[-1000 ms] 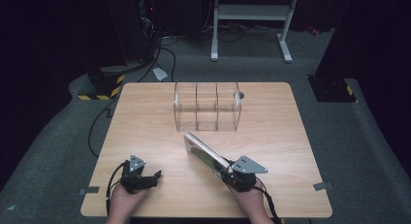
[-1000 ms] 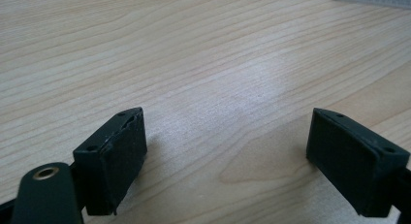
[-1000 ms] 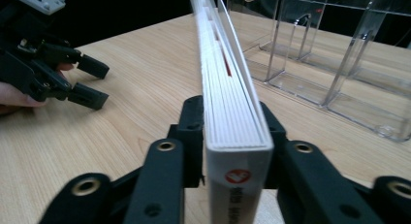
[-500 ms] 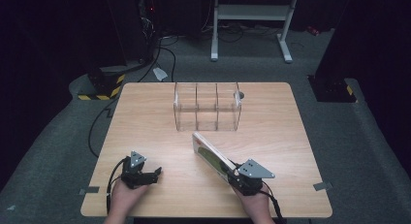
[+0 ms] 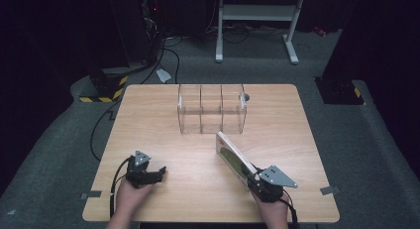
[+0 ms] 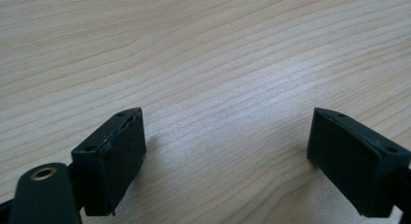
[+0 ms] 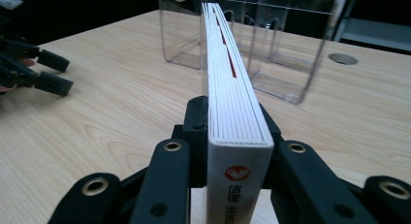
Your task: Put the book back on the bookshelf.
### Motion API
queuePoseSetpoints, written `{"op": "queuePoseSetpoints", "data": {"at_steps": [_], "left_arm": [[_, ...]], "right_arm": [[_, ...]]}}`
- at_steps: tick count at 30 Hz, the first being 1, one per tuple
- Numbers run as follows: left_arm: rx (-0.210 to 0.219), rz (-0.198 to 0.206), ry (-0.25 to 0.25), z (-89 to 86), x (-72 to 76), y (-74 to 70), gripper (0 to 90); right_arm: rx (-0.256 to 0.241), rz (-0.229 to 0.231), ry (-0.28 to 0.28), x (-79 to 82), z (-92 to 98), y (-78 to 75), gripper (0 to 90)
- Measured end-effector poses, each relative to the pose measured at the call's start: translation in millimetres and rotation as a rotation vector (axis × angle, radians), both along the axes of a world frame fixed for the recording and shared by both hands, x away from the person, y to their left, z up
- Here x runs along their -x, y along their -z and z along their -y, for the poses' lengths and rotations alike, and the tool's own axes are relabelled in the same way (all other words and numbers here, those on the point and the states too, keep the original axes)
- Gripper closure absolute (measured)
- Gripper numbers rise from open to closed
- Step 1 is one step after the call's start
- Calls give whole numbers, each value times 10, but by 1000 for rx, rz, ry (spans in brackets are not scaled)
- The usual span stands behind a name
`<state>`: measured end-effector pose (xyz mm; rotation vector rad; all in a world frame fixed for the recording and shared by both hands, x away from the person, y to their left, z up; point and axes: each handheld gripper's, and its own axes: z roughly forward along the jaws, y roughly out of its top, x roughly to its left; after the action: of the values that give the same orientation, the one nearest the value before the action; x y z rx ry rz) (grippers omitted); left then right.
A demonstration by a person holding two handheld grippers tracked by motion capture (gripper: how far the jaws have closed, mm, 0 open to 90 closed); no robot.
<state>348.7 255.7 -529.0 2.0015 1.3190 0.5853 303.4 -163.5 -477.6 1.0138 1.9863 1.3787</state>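
A thin white book (image 5: 233, 158) with a green cover is held on edge, lifted off the wooden table (image 5: 158, 115). My right gripper (image 5: 256, 181) is shut on its near end. In the right gripper view the book (image 7: 230, 83) runs straight away from the jaws toward a clear plastic rack (image 7: 271, 35) with three upright slots. That rack (image 5: 212, 109) stands at the middle back of the table. My left gripper (image 5: 159, 173) rests low at the front left, open, with bare wood between its pads (image 6: 116, 156).
A small round hole (image 5: 246, 96) lies in the table just right of the rack. Beyond the far edge stand a white metal stand (image 5: 255, 13) and cables on the grey floor. A yellow-black striped block (image 5: 101, 87) sits off the back-left corner.
The right gripper and the book have shifted right and slightly toward the near edge, the book's far end rising more upright. The left gripper has stayed put.
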Motion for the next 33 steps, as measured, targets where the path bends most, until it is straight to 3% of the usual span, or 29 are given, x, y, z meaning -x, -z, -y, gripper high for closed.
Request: {"op": "queuePoseSetpoints", "data": {"at_steps": [8, 9, 15, 18, 20, 21, 25, 28, 33], "left_arm": [[1, 1, 5, 6, -6, 0, 146], [4, 1, 4, 7, -5, 1, 146], [1, 2, 6, 7, -3, 0, 149], [-6, 4, 11, 2, 1, -2, 150], [-1, 2, 8, 6, 2, 0, 150], [-1, 3, 9, 6, 2, 0, 150], [-5, 4, 10, 4, 0, -1, 150], [-5, 4, 10, 4, 0, -1, 150], [-3, 3, 9, 6, 0, 0, 150]], "right_arm": [[22, 15, 92, 18, 133, -13, 745], [15, 12, 127, 16, 165, -9, 745], [8, -9, 182, -13, 181, 12, 738], [0, -14, 188, -29, 166, 10, 732], [0, -19, 201, -40, 158, 1, 678], [-8, -39, 197, -43, 167, -15, 634], [-29, -83, 195, -32, 192, -50, 602], [-36, -83, 193, -11, 193, -88, 570], [-28, -114, 240, -18, 160, -147, 563]]}}
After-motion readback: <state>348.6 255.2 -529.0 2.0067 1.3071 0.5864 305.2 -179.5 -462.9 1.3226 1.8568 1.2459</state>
